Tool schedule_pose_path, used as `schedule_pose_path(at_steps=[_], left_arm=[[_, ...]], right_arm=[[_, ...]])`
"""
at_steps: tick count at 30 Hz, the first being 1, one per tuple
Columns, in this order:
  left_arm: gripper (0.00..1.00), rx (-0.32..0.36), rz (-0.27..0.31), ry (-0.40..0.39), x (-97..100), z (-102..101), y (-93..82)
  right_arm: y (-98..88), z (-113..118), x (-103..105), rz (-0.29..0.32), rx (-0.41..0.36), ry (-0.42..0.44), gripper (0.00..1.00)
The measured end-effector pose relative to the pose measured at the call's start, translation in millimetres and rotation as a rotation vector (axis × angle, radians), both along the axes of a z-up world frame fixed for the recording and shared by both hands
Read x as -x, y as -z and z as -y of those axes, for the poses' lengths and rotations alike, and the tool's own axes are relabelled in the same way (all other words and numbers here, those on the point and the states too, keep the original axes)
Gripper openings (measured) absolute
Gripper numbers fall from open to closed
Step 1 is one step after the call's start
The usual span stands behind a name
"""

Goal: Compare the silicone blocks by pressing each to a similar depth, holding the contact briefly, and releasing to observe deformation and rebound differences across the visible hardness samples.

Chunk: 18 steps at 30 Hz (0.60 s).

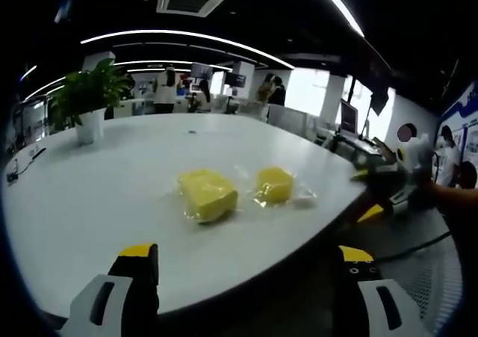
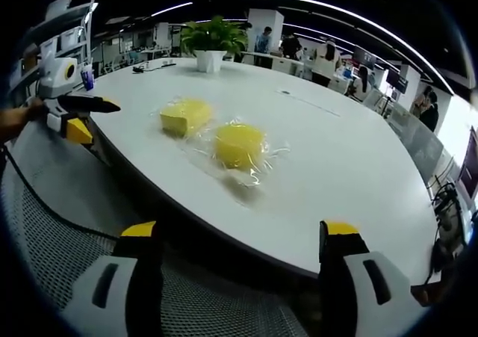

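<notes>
Two yellow silicone blocks in clear wrap lie near the edge of the white table. The squarer block sits beside the rounder block, a small gap apart. My left gripper is open, off the table edge and well short of the blocks, with nothing between its jaws. It also appears at the left of the right gripper view. My right gripper is open too, back from the table edge and empty. It enters the left gripper view from the right, held by a hand.
A potted plant stands at the far side of the table. A black cable trails over a grey mesh surface. Several people and monitors are in the office behind.
</notes>
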<state>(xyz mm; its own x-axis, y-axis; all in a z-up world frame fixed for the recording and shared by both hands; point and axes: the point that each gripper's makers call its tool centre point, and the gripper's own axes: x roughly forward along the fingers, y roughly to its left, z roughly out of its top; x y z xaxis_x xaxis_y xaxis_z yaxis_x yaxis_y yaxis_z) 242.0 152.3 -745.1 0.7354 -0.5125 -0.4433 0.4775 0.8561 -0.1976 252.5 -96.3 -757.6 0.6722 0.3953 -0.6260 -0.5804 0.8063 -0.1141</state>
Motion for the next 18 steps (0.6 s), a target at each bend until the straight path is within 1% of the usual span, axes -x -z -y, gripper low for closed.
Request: schedule_pose_path(at_steps=[10, 18], left_arm=[[0.98, 0.009, 0.008, -0.002, -1.6, -0.1, -1.2], [0.99, 0.011, 0.018, 0.001, -0.7, 3.9, -6.4]], right_arm=[[0.3, 0.1, -0.3, -0.003, -0.001, 0.0, 0.8], [-0.1, 0.6, -1.3, 0.0, -0.001, 0.004, 0.8]])
